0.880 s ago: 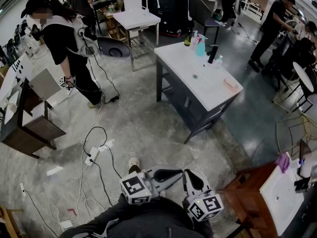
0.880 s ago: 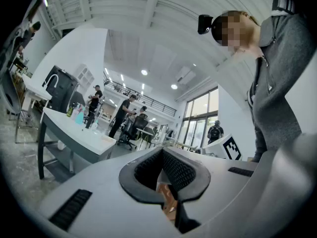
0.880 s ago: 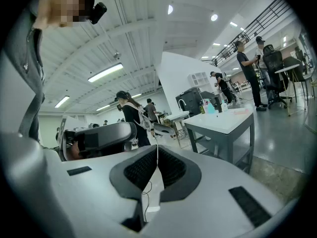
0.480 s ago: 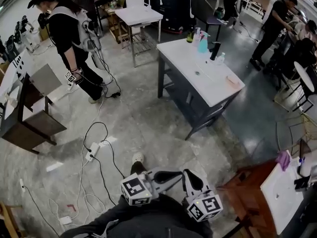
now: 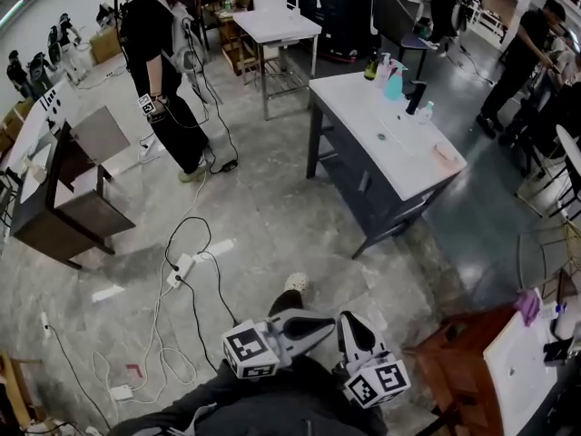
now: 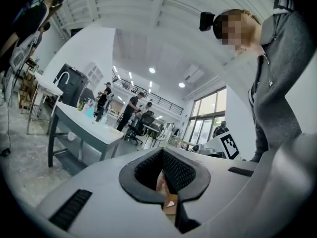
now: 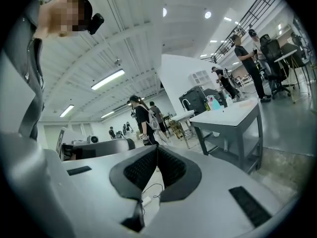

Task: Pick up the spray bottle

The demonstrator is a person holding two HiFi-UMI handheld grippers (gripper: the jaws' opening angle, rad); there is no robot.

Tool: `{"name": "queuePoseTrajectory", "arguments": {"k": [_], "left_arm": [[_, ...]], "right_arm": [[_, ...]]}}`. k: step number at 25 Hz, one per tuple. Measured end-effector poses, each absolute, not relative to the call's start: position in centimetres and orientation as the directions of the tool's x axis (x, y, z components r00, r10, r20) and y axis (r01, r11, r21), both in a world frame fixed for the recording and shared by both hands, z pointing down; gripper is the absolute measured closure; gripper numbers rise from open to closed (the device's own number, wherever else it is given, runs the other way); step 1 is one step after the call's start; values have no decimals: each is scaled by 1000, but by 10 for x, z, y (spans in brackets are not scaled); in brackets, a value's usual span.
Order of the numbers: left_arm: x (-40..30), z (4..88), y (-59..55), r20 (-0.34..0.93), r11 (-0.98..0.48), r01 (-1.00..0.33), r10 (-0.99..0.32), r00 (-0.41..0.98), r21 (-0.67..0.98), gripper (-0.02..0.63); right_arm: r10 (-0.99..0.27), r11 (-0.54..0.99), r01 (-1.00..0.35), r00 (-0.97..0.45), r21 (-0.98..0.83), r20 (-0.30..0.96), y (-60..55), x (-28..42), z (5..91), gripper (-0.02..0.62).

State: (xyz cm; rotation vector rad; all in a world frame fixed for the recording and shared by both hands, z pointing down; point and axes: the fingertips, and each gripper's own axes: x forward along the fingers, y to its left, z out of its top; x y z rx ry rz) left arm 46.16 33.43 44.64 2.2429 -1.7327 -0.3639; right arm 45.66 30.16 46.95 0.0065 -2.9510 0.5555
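Note:
The teal spray bottle point(image 5: 394, 59) stands among other bottles at the far end of a white-topped dark table point(image 5: 399, 166), several steps ahead. It also shows small in the left gripper view point(image 6: 90, 110) and the right gripper view point(image 7: 215, 103). Both grippers are held close to my body, far from the bottle. My left gripper point(image 5: 327, 322) is shut with nothing in it; its ribbed pads point(image 6: 173, 170) meet. My right gripper point(image 5: 350, 323) is shut too, pads point(image 7: 171, 165) touching at the tips and nothing between them.
Cables and a power strip point(image 5: 182, 266) lie on the stone floor between me and the table. A person in black point(image 5: 168, 71) stands far left by a dark wooden desk point(image 5: 64, 216). A wooden cabinet with a white sink top point(image 5: 458, 361) is close at my right.
The person in black has walked farther up and left. My view has shifted, so the table sits a little lower and more to the right. Both grippers stay shut and in place.

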Motion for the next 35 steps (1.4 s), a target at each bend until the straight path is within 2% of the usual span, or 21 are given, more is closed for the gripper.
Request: {"name": "queuePoseTrajectory", "arguments": {"k": [11,35], "left_arm": [[404,440,308,-37,-215,-912,-976,216,350,598],[199,426,191,-9,-129,-925,-991,135,358,598]], "right_arm": [[18,935,-25,-993,-354,120,270,401,460,581],[63,937,20,-992,-348,110,152,195,433,581]]}}
